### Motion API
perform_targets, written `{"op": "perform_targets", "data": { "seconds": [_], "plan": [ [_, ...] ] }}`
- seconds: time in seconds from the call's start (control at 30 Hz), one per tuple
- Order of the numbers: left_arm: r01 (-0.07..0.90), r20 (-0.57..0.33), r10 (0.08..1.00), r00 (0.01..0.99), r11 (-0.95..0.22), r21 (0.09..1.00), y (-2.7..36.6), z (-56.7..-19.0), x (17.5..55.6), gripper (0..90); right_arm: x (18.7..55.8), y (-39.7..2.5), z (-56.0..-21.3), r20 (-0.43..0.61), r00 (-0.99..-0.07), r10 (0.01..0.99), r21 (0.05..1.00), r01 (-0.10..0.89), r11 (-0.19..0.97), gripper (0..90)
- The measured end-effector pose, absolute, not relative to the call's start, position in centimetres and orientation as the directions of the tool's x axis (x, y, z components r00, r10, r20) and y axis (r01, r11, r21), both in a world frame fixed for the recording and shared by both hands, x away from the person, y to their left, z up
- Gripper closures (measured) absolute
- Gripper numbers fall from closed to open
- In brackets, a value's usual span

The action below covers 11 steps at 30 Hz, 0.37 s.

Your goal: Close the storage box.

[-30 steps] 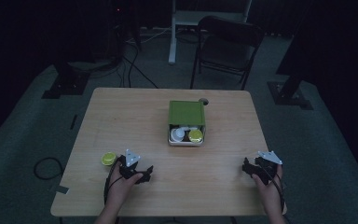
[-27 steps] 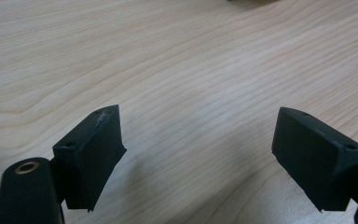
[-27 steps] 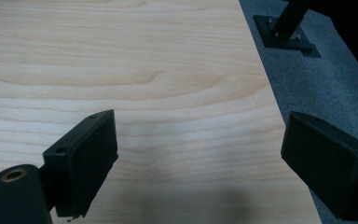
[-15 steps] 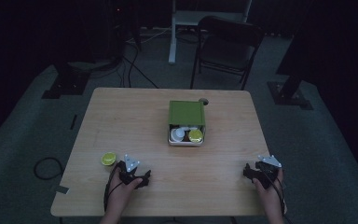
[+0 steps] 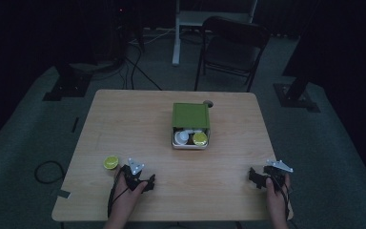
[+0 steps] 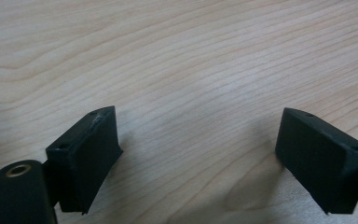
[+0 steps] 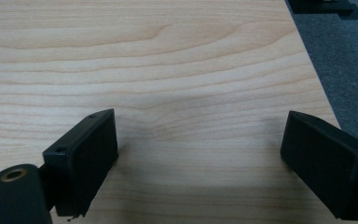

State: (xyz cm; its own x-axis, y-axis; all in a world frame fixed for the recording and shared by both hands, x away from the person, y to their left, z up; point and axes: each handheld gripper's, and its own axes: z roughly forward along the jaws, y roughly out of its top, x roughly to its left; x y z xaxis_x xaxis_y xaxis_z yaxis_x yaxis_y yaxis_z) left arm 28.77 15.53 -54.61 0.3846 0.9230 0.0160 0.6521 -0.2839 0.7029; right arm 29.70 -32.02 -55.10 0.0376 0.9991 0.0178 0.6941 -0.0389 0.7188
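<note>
Left gripper [image 5: 145,183]: jaws spread wide, nothing between them; the left gripper view [image 6: 198,154] has bare wood grain under both pads. It rests low at the near left of the table [image 5: 138,124].

Right gripper [image 5: 257,177]: likewise gaping and empty, at the near right corner; the right gripper view [image 7: 198,158] has the table edge and grey carpet [image 7: 349,60] beyond the far jaw.

Nearest item to either tool: a yellow-green round piece [image 5: 110,162], lying just beside the left gripper on its outer side, apart from it, flat on the wood. Looks like a small disc or cap, bright rim, paler centre; too small and dim to name more closely.

Handling, as a judgement: likely light, rigid plastic, smooth and low, so prone to skate on the wood if nudged. Best taken across its diameter, jaws level with the table and closing on the rim, not from above.

Farther out, table centre: green box [image 5: 190,119] with lid partly over it, the open near end holding a white piece [image 5: 183,138] and a second yellow round piece [image 5: 200,139] side by side. A folding chair [image 5: 231,45] stands beyond the table.
</note>
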Motion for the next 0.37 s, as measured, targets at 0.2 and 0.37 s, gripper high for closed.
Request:
{"op": "perform_targets", "data": {
  "seconds": [0.2,0.37],
  "plan": [
    [0.654,0.015,0.923,0.384,-0.283,0.702,15.52,-54.62,28.79,11.3,29.77,-32.04,-55.10,0.017,0.034,0.999,0.719,0.694,-0.036,10.3],
    [0.653,0.014,0.923,0.385,-0.283,0.702,15.49,-54.64,28.80,10.4,29.79,-32.03,-55.11,0.018,0.031,0.999,0.719,0.695,-0.034,10.4]
  ]
}}
